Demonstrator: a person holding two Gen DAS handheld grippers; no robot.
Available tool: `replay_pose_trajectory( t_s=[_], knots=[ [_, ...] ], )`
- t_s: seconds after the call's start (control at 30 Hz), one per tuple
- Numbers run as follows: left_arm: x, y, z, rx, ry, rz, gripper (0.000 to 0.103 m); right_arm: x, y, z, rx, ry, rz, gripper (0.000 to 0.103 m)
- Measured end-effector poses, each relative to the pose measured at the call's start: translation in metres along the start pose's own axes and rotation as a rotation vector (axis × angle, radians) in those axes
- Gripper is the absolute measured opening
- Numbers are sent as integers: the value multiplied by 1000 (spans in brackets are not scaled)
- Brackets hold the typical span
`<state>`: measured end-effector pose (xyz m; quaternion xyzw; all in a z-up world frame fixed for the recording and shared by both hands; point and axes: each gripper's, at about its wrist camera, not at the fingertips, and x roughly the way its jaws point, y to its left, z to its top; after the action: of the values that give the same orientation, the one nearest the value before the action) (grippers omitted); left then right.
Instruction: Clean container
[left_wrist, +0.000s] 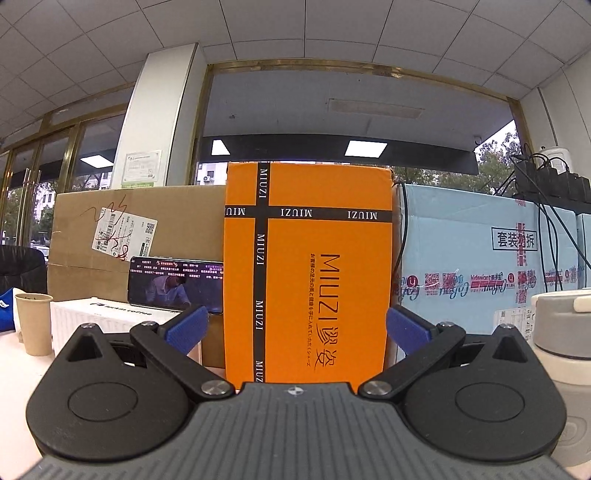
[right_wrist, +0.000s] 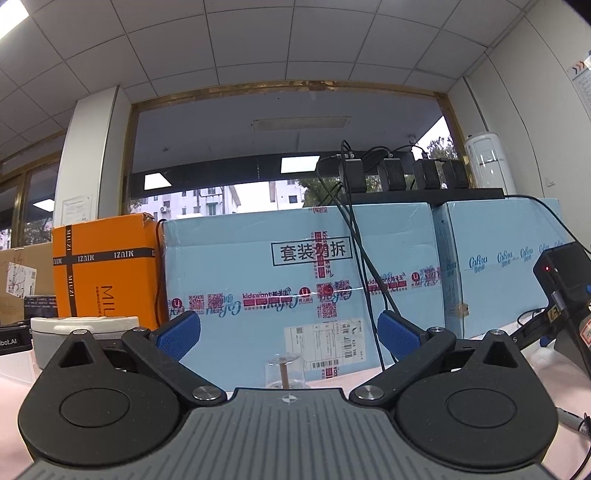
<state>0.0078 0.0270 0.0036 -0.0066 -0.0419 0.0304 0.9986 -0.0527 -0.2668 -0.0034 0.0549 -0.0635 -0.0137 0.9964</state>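
Left gripper (left_wrist: 295, 326): I see the jaws spread wide, nothing between the blue pads (left_wrist: 186, 328). It points straight at the orange MIUZI box (left_wrist: 308, 266), which stands upright on the table (left_wrist: 14, 373).

The container (left_wrist: 561, 369), a white and grey lidded bottle, sits at the right edge of the left wrist view, just beside the left gripper's right finger linkage; I can't tell if they touch. In the right wrist view the same container (right_wrist: 74, 330) shows at the left, behind that gripper's left linkage, only its lid and upper body visible.

Right gripper (right_wrist: 288, 334): I read the jaws as wide open too, holding nothing. It faces the light blue carton (right_wrist: 295, 273). A small clear glass (right_wrist: 284, 371) with a brown stick in it stands on the table between the fingers but further out, partly hidden by the gripper body.

Other stuff on the left wrist view:
- brown cardboard box (left_wrist: 140, 236) left of the orange box, with a shipping label
- phone (left_wrist: 175, 282) with its screen on, leaning against the brown box, standing on a white box (left_wrist: 110, 325)
- paper cup (left_wrist: 33, 323) at far left, near the white box

Right wrist view: black chargers (right_wrist: 399, 175) with cables sit on top of the blue cartons; a black device (right_wrist: 565, 284) with a red LED is at far right.
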Motion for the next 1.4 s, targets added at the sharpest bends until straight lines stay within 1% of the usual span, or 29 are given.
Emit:
replay_pose_trajectory(
  t_s=[0.4, 0.8, 1.4],
  knots=[
    [1, -1, -1, -2, 17, 3, 103, -1, 1, 0, 1, 6, -5, 103],
    [2, 2, -1, -23, 15, 16, 103, -4, -1, -1, 10, -6, -7, 103],
    [-1, 1, -1, -13, 3, 9, 103, -5, -5, 1, 34, -12, -11, 103]
  ],
)
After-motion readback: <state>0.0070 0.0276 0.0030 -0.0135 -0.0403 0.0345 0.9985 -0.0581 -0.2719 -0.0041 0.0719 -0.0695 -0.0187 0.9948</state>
